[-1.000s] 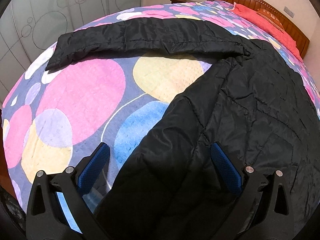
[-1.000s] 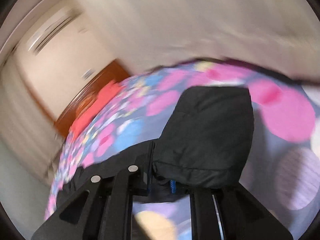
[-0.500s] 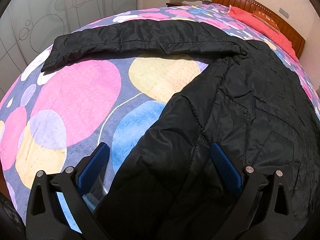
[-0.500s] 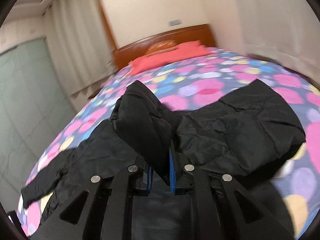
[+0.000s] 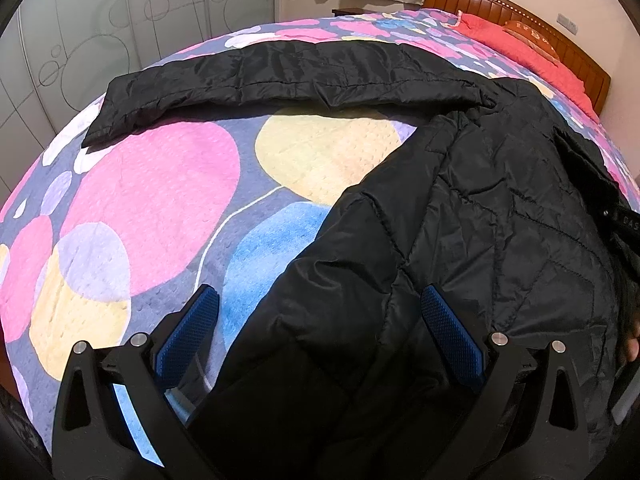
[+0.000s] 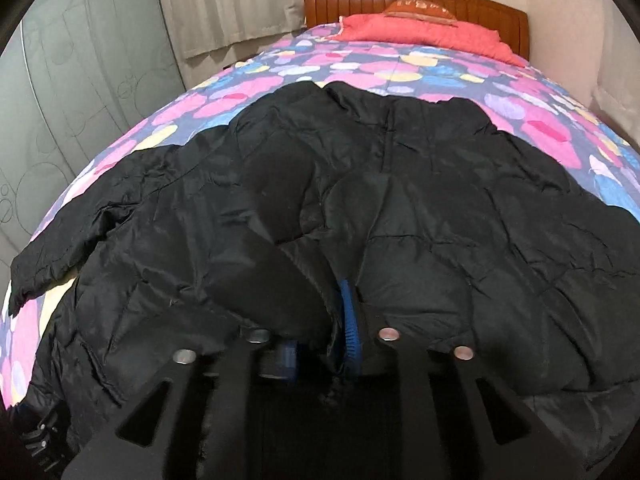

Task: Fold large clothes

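At far left, one sleeve [image 5: 280,76] of the black quilted jacket [image 5: 480,220] lies stretched out flat across the patterned bedspread [image 5: 160,184], not yet folded in. The left gripper [image 5: 316,328] hovers spread wide over the jacket's near edge, holding nothing. Rightward, the right gripper [image 6: 320,320] is clenched on a fold of jacket laid over the body. The folding looks barely begun.
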Tool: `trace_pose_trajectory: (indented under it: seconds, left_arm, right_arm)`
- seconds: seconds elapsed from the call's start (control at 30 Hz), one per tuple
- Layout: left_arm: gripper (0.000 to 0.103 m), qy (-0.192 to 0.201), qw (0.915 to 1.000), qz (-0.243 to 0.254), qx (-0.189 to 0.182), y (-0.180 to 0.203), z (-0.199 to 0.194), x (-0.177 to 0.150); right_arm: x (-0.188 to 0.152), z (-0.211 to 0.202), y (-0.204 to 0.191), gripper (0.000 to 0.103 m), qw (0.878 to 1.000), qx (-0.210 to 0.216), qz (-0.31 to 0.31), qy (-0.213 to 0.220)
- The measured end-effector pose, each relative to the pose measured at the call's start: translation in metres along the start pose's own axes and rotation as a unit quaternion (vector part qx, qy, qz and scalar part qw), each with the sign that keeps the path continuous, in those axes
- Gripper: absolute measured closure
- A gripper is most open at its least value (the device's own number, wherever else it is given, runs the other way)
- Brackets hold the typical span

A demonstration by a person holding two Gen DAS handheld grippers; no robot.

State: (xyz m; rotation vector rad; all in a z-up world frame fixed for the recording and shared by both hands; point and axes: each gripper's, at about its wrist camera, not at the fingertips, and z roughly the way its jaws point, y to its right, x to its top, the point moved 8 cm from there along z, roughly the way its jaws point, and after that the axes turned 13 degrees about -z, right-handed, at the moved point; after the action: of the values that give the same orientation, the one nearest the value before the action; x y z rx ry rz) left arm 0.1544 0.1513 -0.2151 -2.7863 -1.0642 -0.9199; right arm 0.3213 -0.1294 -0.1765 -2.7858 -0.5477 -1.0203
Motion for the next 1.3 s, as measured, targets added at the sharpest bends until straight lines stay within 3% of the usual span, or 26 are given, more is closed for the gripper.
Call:
trace_pose_trajectory:
  seconds: [0.07,0.1,0.23,0.3,0.4,0.5,0.57,0.67,0.77,0.93,1.1,1.2,1.3]
  left_arm:
    - [0.002,0.000,1.0000,0.001,0.002,0.000,0.001,0.000]
    - [0.002,0.000,1.0000,0.001,0.001,0.001,0.001,0.000]
    - [0.002,0.001,1.0000,0.002,0.002,0.001,0.001,0.000]
    - [0.002,0.001,1.0000,0.002,0.002,0.001,0.001,0.000]
    - [0.002,0.001,1.0000,0.002,0.002,0.000,0.001,0.000]
    - [0.002,0.001,1.0000,0.001,0.001,0.000,0.001,0.001]
    - [0.002,0.002,1.0000,0.002,0.001,0.000,0.002,0.001]
    - [0.002,0.001,1.0000,0.002,0.002,0.000,0.002,0.001]
    - [0.002,0.001,1.0000,0.003,0.003,0.000,0.002,0.002]
    - [0.002,0.002,1.0000,0.005,0.005,-0.001,0.003,0.002]
    - [0.002,0.003,1.0000,0.006,0.006,-0.001,0.003,0.002]
    - [0.002,0.003,1.0000,0.006,0.007,0.000,0.003,0.002]
    - [0.002,0.003,1.0000,0.006,0.007,0.000,0.003,0.002]
  right_arm:
    - [0.001,-0.002,-0.008,0.039,1.000,0.025,-0.003,0.005]
    - [0.001,-0.009,-0.012,0.036,0.999,0.039,-0.004,0.009]
    - [-0.003,-0.045,-0.007,0.036,0.998,0.052,0.006,0.040]
    - [-0.001,-0.065,0.017,0.036,0.997,0.046,0.033,0.059]
    - [0.001,-0.094,0.096,0.036,0.992,-0.024,0.092,0.083]
    - [-0.011,-0.098,0.182,0.037,0.979,-0.104,0.158,0.074]
    - [-0.020,-0.088,0.222,0.045,0.971,-0.141,0.183,0.054]
    - [-0.033,-0.063,0.249,0.045,0.969,-0.163,0.186,0.015]
    - [-0.051,-0.027,0.249,0.044,0.972,-0.165,0.165,-0.035]
    - [-0.047,-0.039,0.245,0.045,0.968,-0.191,0.159,-0.039]
    - [-0.041,-0.055,0.189,0.045,0.976,-0.164,0.146,-0.007]
    - [-0.049,-0.026,0.156,0.044,0.981,-0.162,0.097,-0.044]
    - [-0.052,-0.015,0.154,0.044,0.979,-0.176,0.080,-0.058]
